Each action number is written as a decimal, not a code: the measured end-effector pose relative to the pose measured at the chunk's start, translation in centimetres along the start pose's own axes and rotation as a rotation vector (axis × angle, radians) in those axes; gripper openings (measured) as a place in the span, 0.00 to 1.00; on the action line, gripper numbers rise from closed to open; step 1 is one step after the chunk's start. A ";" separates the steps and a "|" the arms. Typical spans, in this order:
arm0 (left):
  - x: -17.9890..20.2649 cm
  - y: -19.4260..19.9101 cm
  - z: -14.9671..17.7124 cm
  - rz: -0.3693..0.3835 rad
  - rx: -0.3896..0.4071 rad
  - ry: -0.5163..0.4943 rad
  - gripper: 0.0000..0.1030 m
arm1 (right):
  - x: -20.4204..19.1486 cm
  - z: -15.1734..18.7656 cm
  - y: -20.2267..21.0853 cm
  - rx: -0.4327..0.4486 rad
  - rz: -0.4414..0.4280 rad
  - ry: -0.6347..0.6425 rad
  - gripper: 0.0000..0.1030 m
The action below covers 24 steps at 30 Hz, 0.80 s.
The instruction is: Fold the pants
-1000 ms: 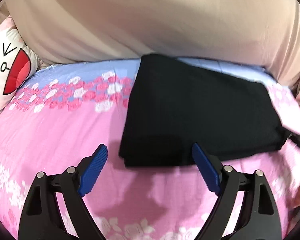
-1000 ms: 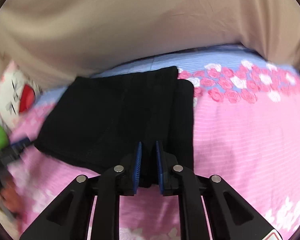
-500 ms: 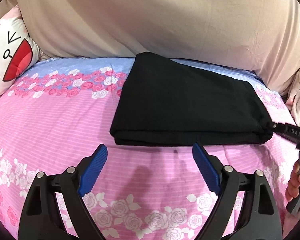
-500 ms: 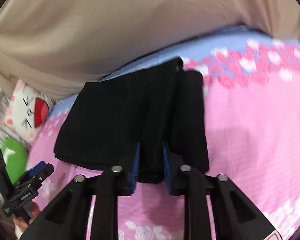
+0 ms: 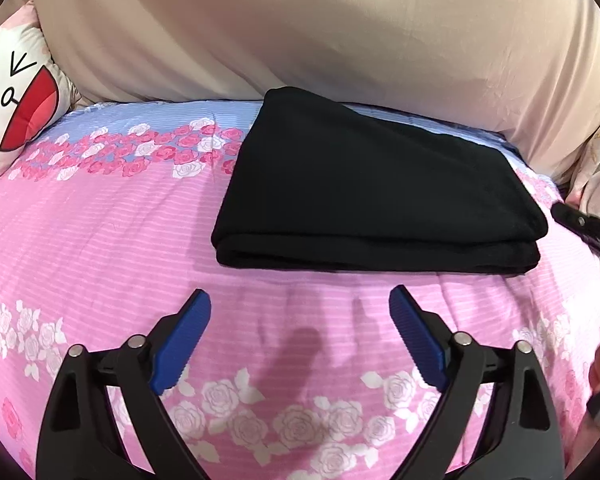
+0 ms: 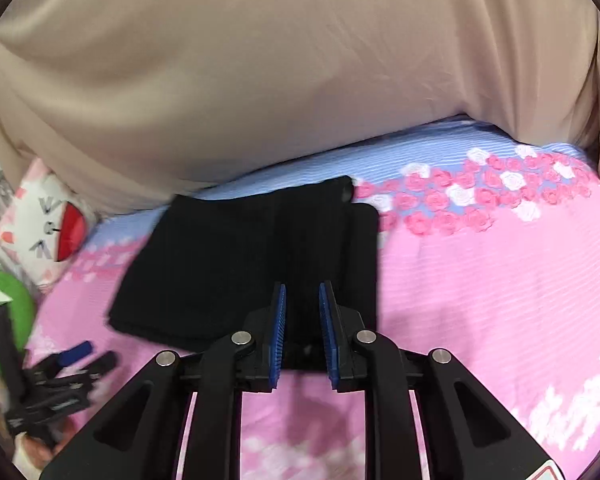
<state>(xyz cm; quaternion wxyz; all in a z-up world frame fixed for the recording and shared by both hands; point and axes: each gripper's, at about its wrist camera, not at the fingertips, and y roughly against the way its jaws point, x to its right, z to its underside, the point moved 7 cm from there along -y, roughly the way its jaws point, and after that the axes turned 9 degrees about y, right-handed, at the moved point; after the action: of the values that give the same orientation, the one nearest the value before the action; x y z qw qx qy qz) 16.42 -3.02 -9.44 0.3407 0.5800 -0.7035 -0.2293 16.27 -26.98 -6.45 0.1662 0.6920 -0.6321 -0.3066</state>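
Observation:
The black pants (image 5: 364, 192) lie folded into a flat rectangle on the pink flowered bedspread (image 5: 100, 248). My left gripper (image 5: 300, 320) is open and empty, a little short of the pants' near folded edge. In the right wrist view the pants (image 6: 228, 264) lie ahead and to the left. My right gripper (image 6: 302, 320) has its blue pads a narrow gap apart, with the near edge of the pants between them. The right gripper also shows at the right edge of the left wrist view (image 5: 580, 224), at the pants' right end.
A large beige pillow (image 5: 340, 32) lies behind the pants. A white cartoon cushion (image 5: 12, 100) is at the far left. A green object (image 6: 4, 320) sits at the left edge of the right wrist view, beside my left gripper (image 6: 68, 364).
My left gripper has drawn back from the pants, still open. My right gripper's pads have spread from nearly shut to a narrow gap over the pants' edge.

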 end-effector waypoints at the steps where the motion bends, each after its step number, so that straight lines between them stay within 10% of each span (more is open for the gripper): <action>1: -0.1 0.0 0.1 -0.003 -0.001 0.002 0.86 | -0.4 0.7 -0.1 -0.026 -0.015 -0.002 0.24; 13: -0.6 -0.4 1.1 0.018 -0.029 0.028 0.86 | 0.0 4.0 -3.9 -0.123 -0.090 -0.096 0.42; 16: -0.7 -0.7 1.0 0.030 -0.042 0.037 0.86 | -0.3 3.6 -4.3 -0.116 -0.126 -0.102 0.13; 24: -0.4 -1.0 1.3 0.037 -0.054 0.027 0.86 | 0.3 0.8 -2.6 -0.066 0.101 0.079 0.08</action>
<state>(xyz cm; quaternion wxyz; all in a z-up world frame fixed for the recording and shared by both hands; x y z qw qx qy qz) 16.16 -2.92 -11.08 0.3699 0.5606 -0.7029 -0.2340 17.73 -26.79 -8.76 0.2290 0.6650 -0.6485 -0.2912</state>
